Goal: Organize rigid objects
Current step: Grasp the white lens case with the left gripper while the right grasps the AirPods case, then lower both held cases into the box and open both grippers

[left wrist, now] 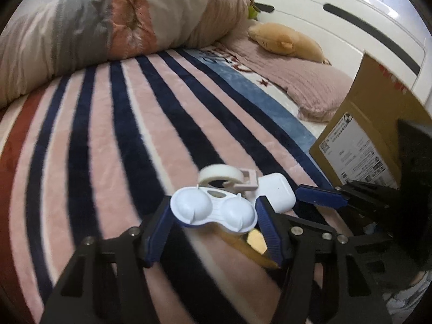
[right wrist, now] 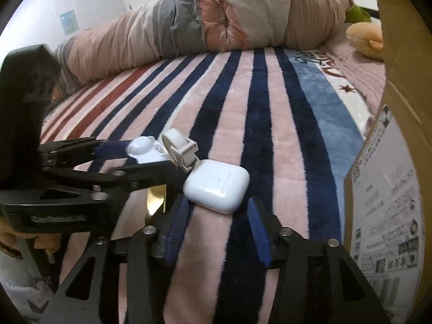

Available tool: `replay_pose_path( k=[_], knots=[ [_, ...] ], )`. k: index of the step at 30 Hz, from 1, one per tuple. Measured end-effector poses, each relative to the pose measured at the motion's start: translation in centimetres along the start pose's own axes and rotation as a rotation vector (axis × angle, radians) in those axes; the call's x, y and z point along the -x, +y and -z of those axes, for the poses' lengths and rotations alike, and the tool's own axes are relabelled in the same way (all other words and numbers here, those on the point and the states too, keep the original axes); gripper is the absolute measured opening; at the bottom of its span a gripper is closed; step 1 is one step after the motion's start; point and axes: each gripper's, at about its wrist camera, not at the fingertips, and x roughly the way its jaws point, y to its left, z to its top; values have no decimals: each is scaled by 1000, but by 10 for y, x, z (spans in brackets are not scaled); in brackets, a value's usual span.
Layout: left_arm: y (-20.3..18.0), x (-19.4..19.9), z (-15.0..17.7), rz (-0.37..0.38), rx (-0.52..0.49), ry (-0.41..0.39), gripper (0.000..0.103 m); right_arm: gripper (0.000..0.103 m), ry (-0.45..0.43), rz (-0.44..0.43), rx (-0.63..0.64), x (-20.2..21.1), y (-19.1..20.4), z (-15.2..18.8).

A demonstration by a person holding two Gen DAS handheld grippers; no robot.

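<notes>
Left gripper [left wrist: 214, 216] with its 2 blue-padded jaws clamped on a white contact lens case [left wrist: 213, 212], one jaw against each end, the case's 2 domed cups facing the camera and raised off the striped blanket [left wrist: 108, 140]. Just beyond the jaws lies a roll of white tape [left wrist: 220, 176] in a pale pink dispenser [left wrist: 247, 181], which touches a white earbud case [left wrist: 275, 193] beyond the left gripper's right jaw. Beneath that jaw, a gold-coloured flat object [left wrist: 256, 240] is partly visible; its identity cannot be told. Right gripper [right wrist: 217, 217] with jaws apart, nothing between the pads; the earbud case [right wrist: 217, 185] lies on the blanket [right wrist: 270, 108] just ahead of the gap, nearer the left jaw's tip, apparently not touching either pad. Beside the right jaw stands a cardboard box [right wrist: 386, 189] bearing printed shipping labels. Far beyond both pairs of jaws, a rolled quilt [right wrist: 202, 24] and a tan plush toy [left wrist: 286, 41] rest on the bed.
</notes>
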Motion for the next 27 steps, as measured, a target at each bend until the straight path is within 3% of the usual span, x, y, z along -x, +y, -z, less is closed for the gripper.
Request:
replay_pose_path(
  k=[6, 16, 22, 27],
  knots=[
    [18, 30, 14, -40, 49, -24, 58, 54, 5, 9, 5, -19, 5, -8],
    [29, 34, 29, -36, 101, -24, 58, 50, 11, 108, 45, -29, 14, -15],
    [23, 61, 24, -35, 100, -81, 58, 50, -41, 48, 93, 1, 28, -15],
    [8, 109, 12, -66, 90, -146, 58, 50, -125, -37, 148, 50, 49, -21]
  ],
)
